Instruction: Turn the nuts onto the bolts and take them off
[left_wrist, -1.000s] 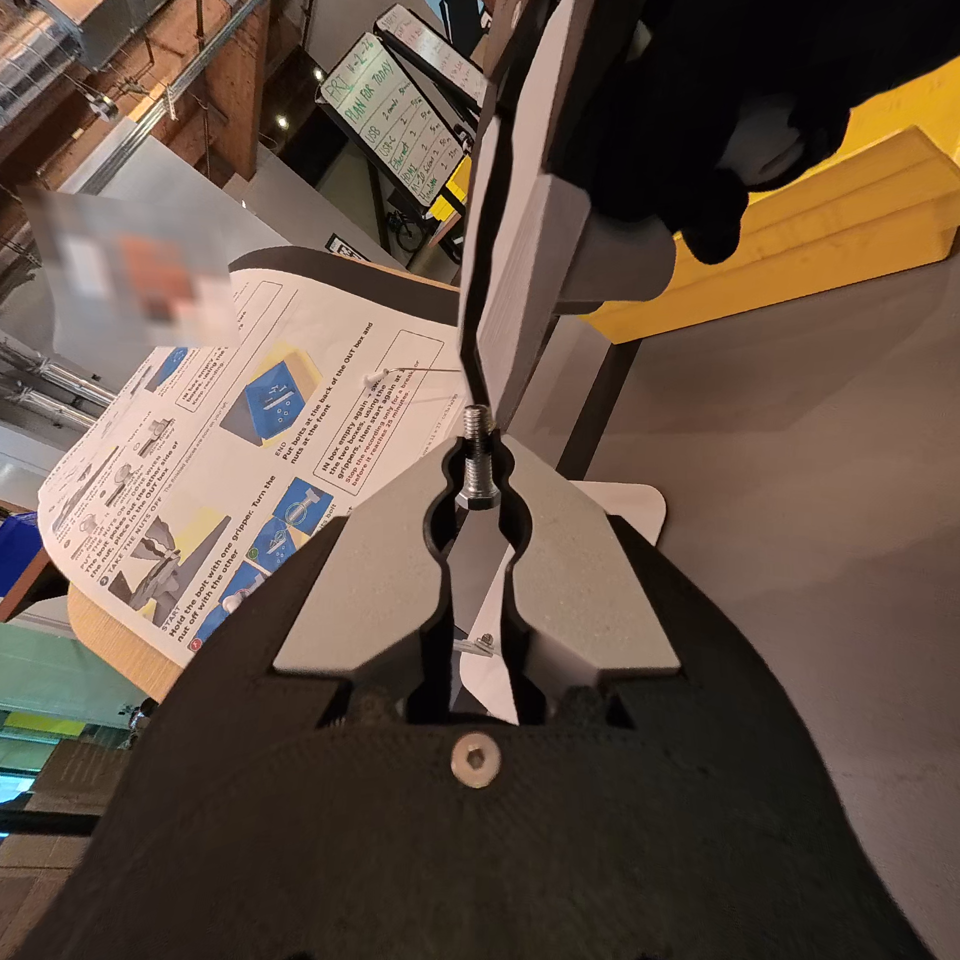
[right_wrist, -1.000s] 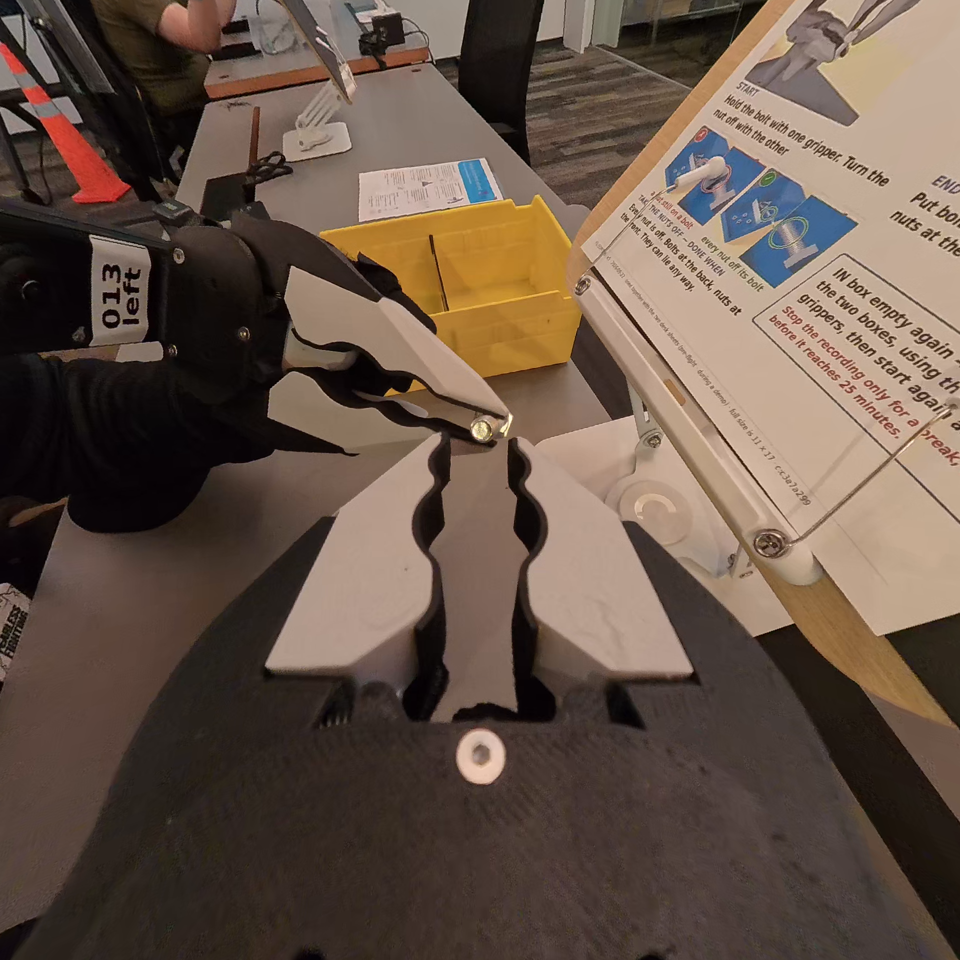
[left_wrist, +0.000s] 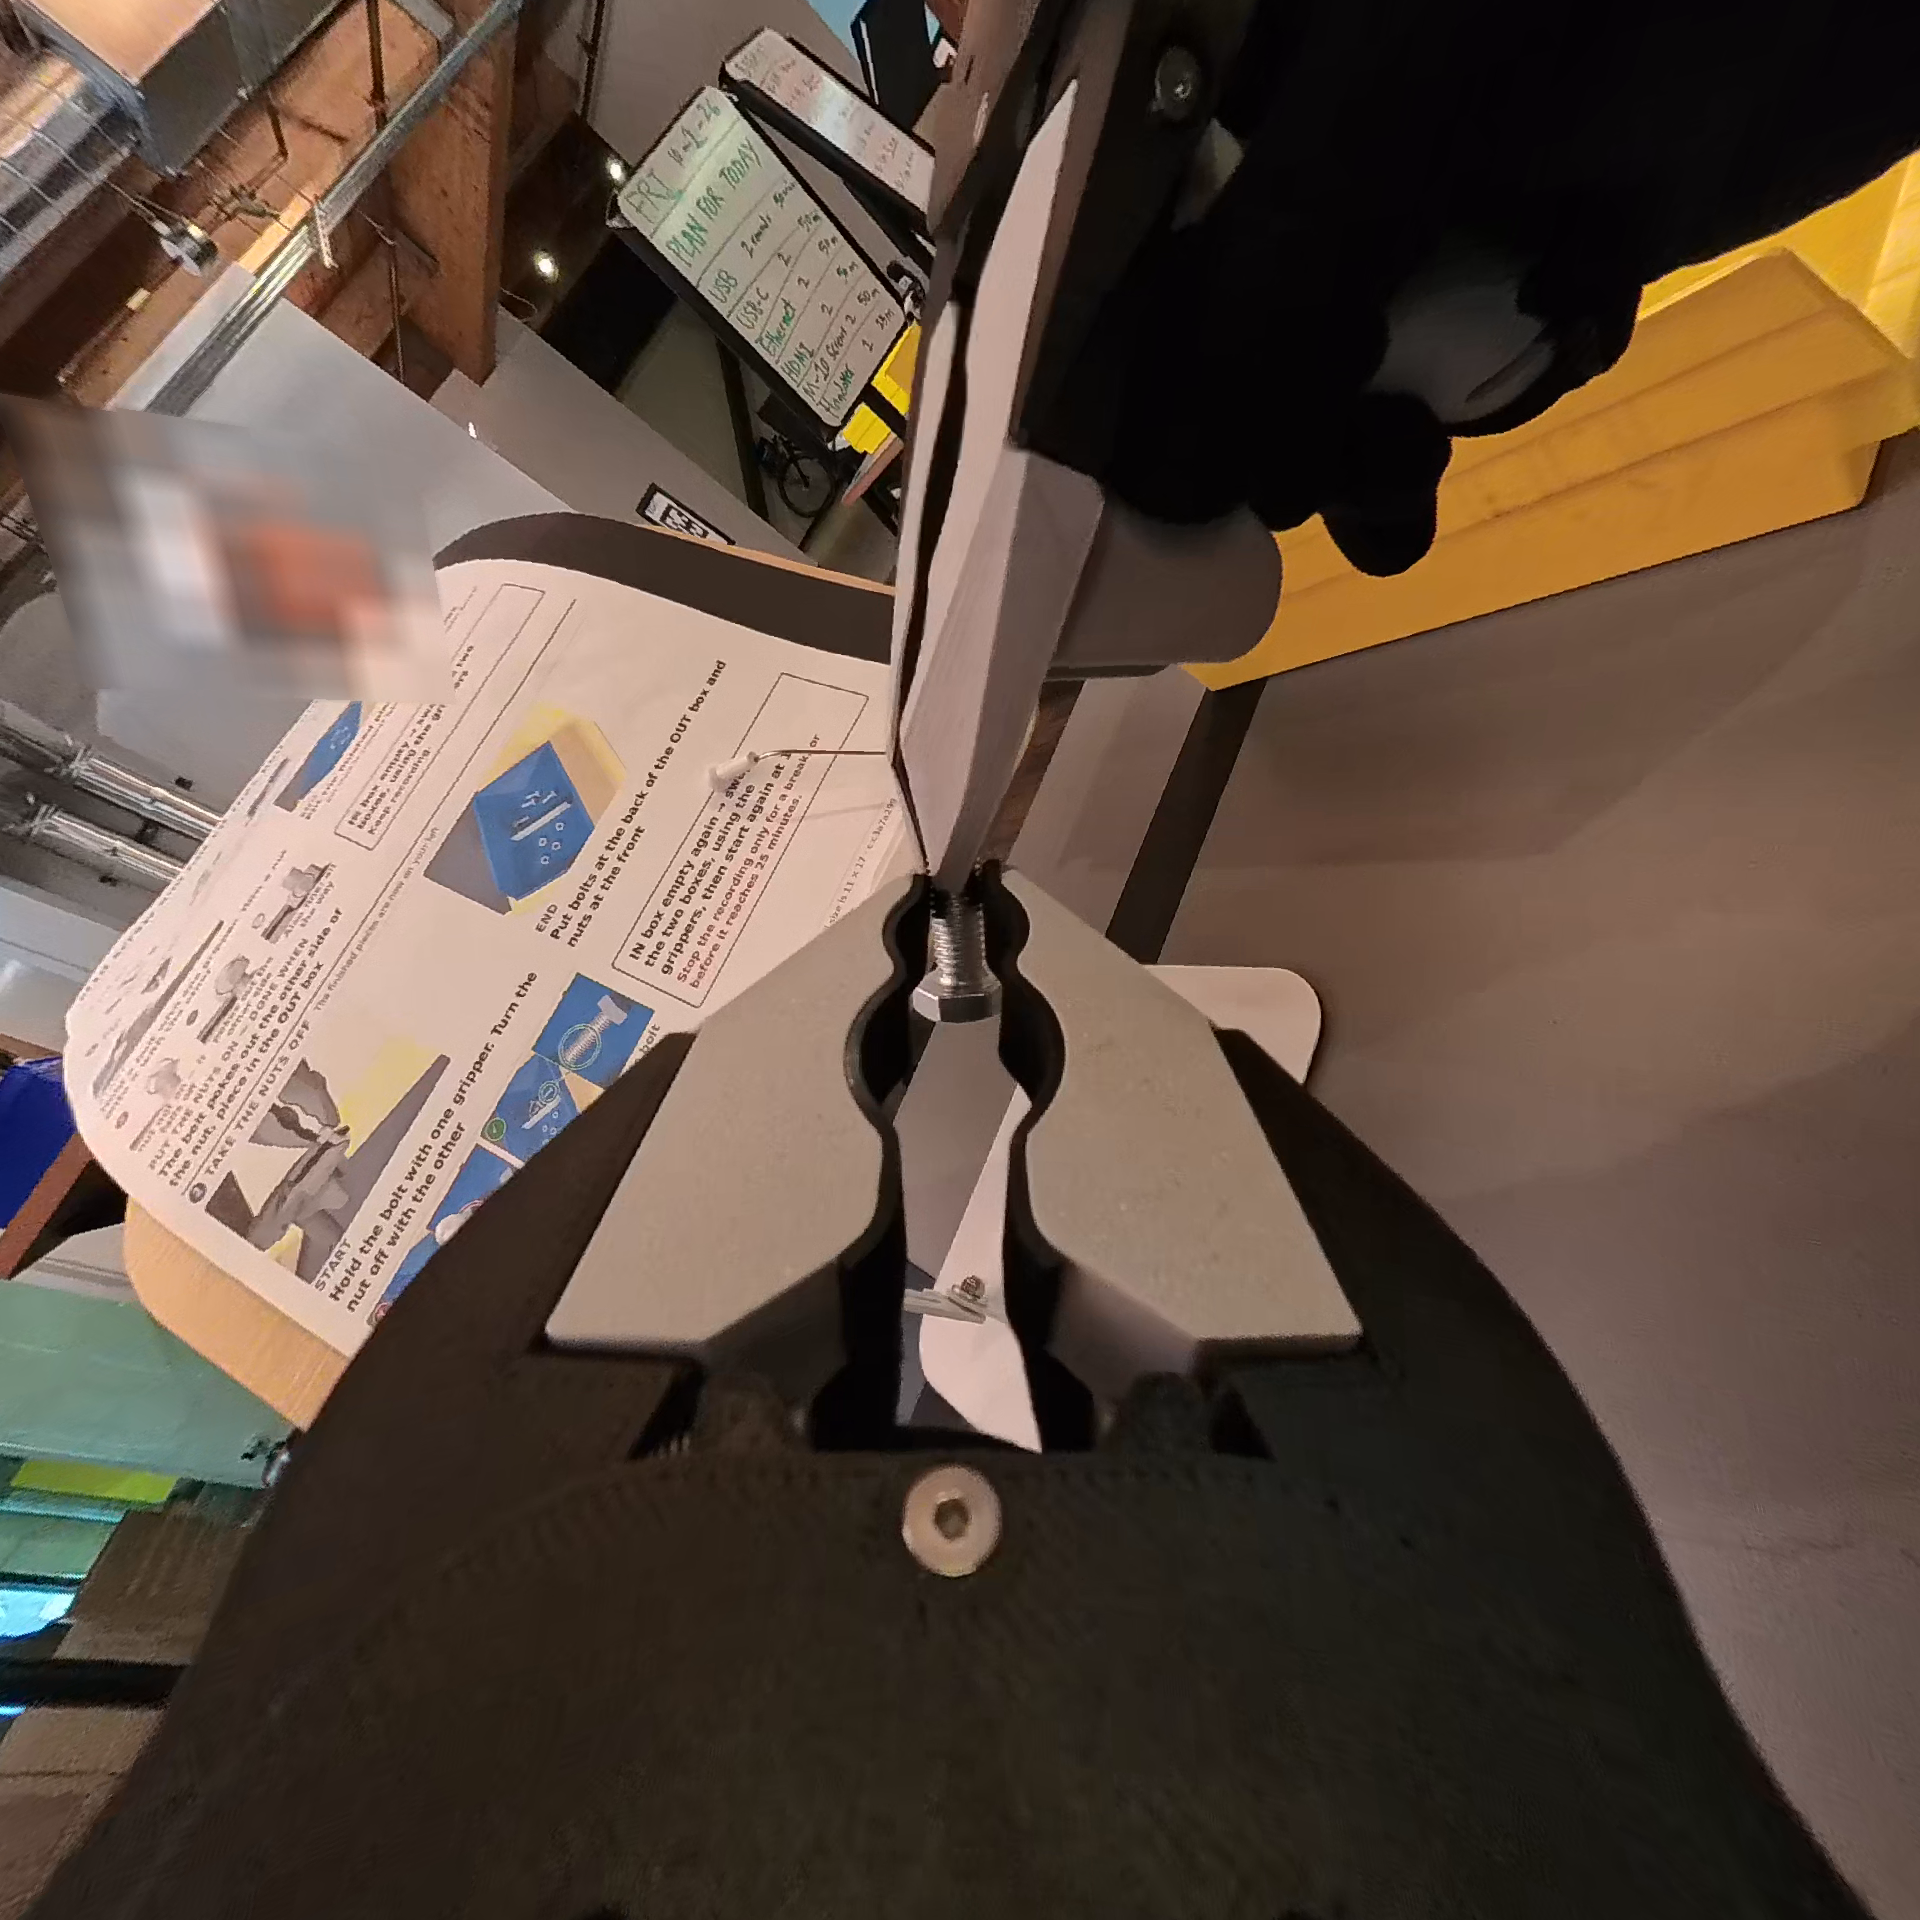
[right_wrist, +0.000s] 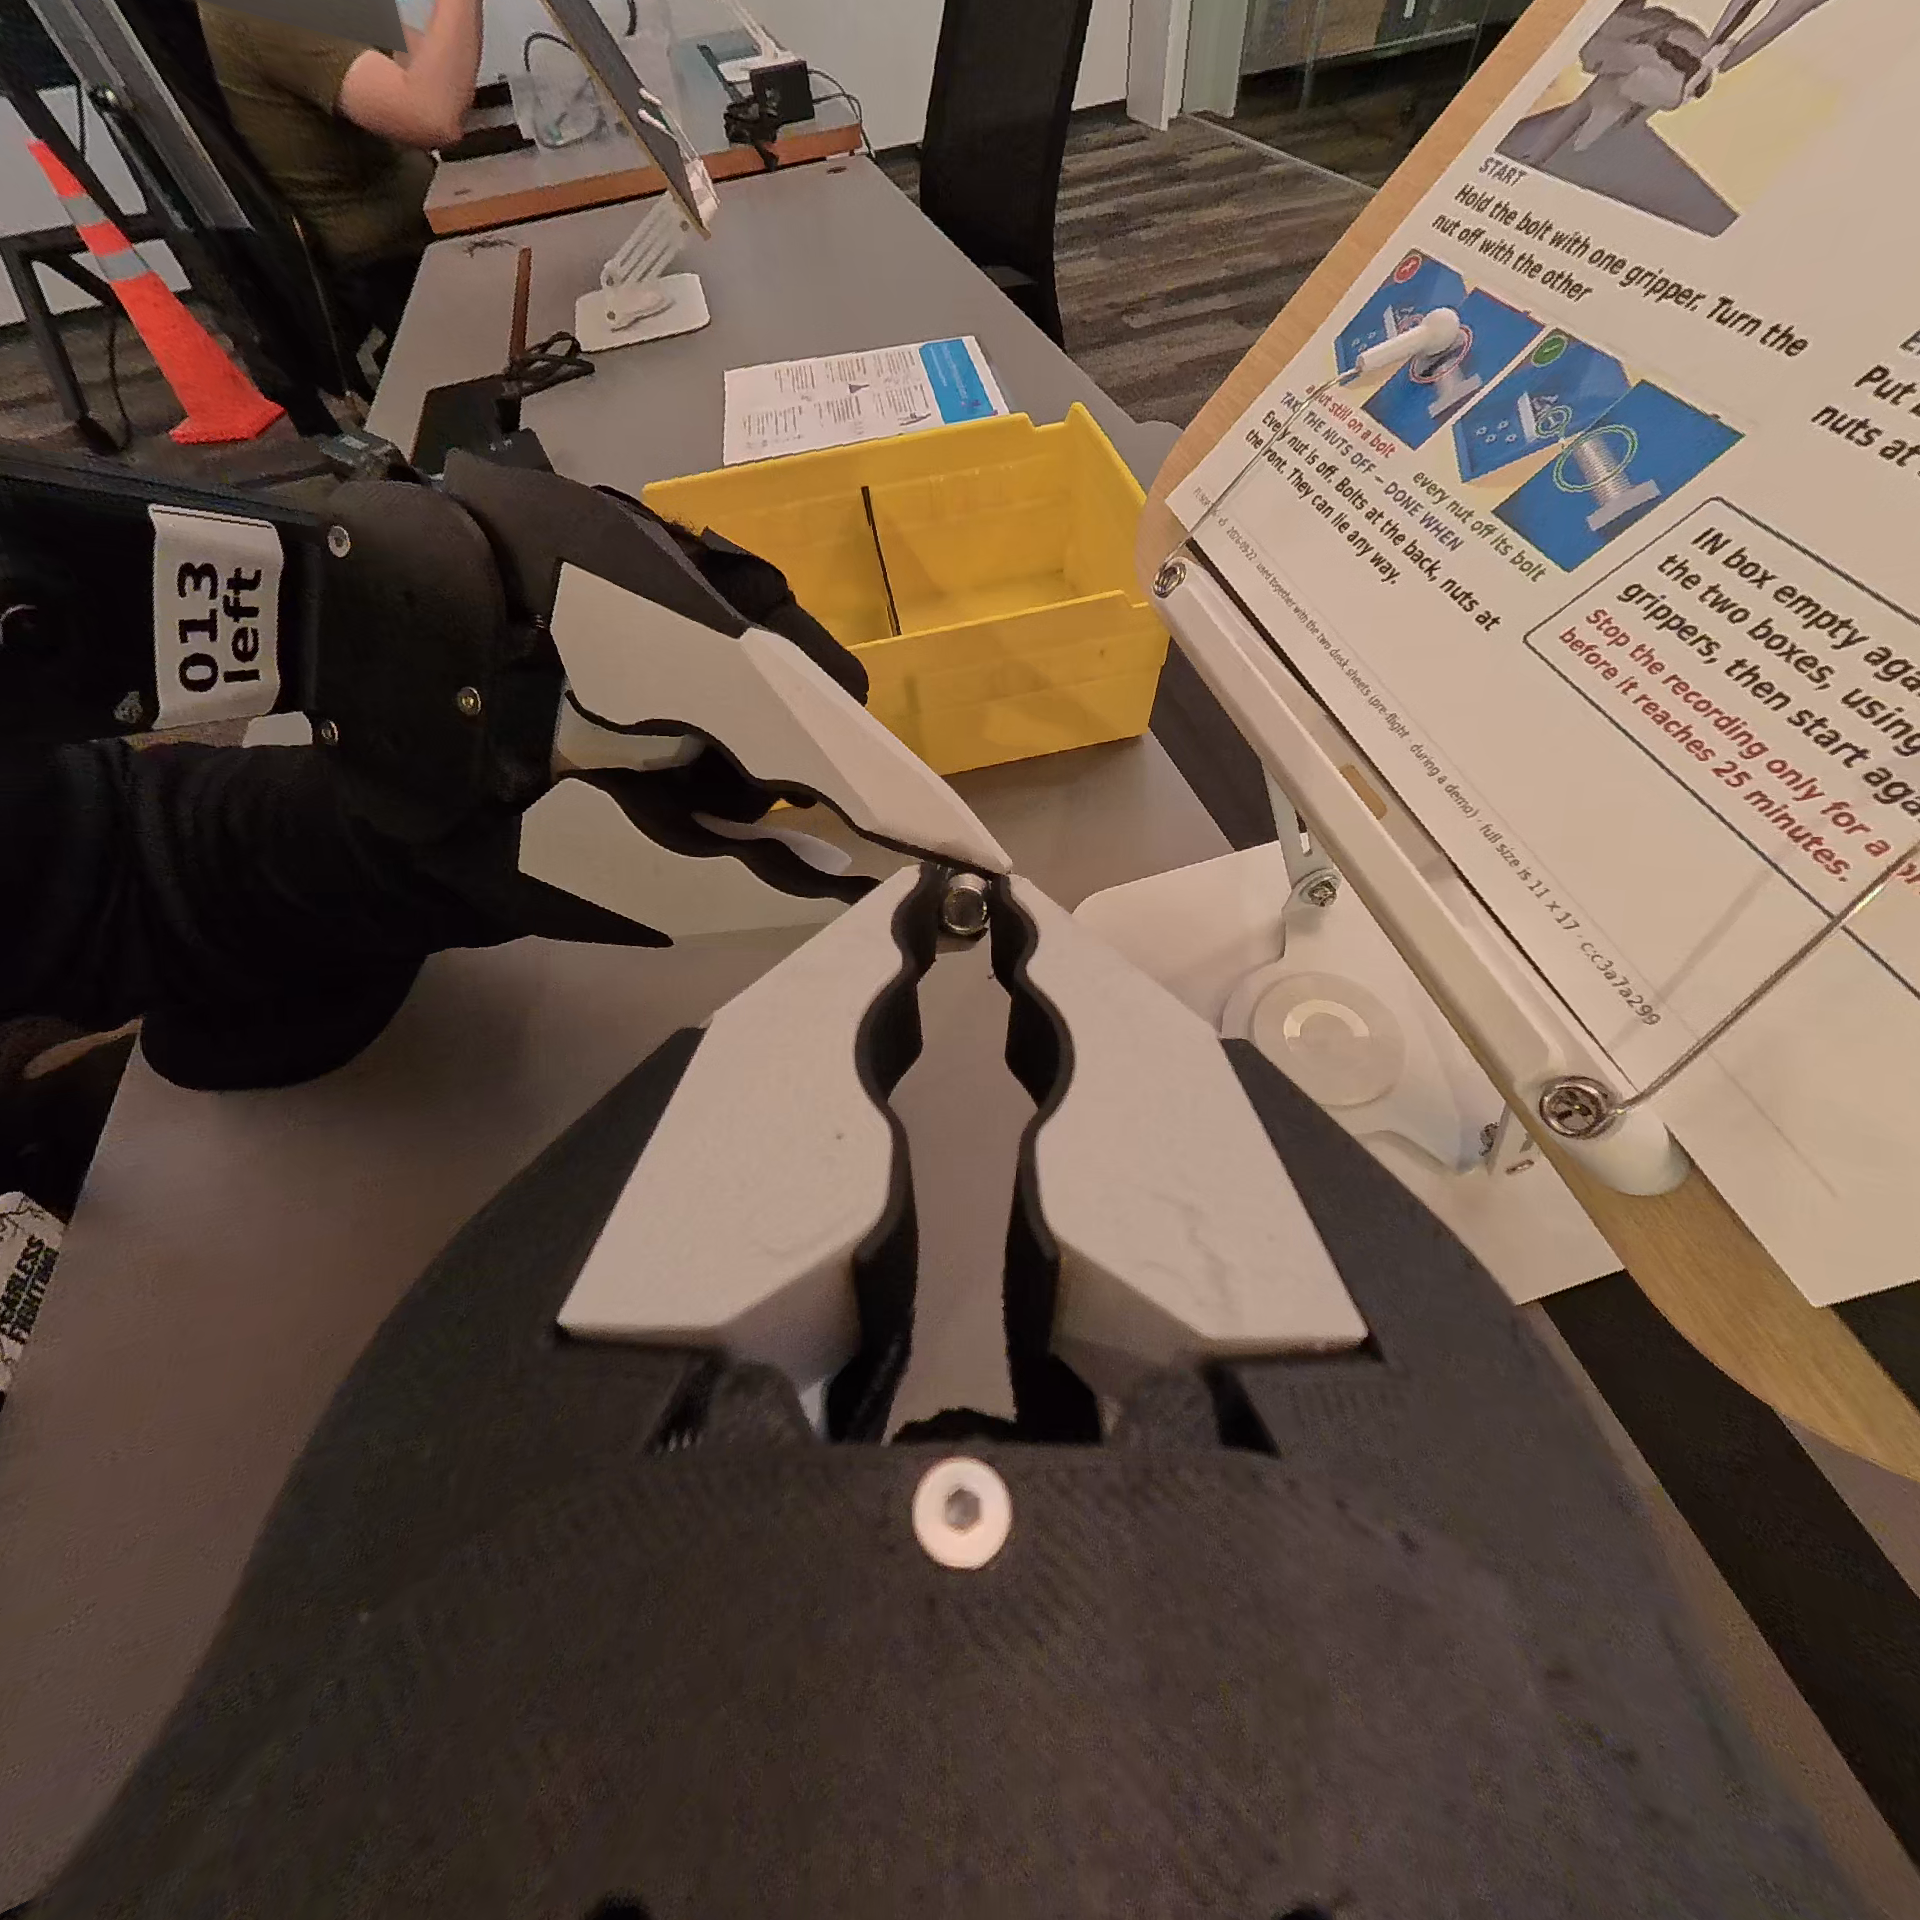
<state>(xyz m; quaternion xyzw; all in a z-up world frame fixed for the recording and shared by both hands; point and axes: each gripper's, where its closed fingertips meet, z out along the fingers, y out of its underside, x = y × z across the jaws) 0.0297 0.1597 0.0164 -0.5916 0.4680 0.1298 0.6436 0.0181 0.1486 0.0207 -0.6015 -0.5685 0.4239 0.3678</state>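
Steel bolt (left_wrist: 958, 961) pinched in left tongs (left_wrist: 956, 914); right tongs (right_wrist: 961, 914) meeting its tip.

Your grey bench (right_wrist: 312, 1299) runs back to an orange cone (right_wrist: 156, 301); patterned carpet (right_wrist: 1174, 239) beyond. Above you, exposed wooden beams (left_wrist: 447, 197) and ducting (left_wrist: 166, 83).

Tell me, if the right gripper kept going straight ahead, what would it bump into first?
Most likely the bolt. Its end sits right between the right gripper fingertips, held by the left gripper. The left gripper's grey fingers cross just behind it. Depth is hard to judge.
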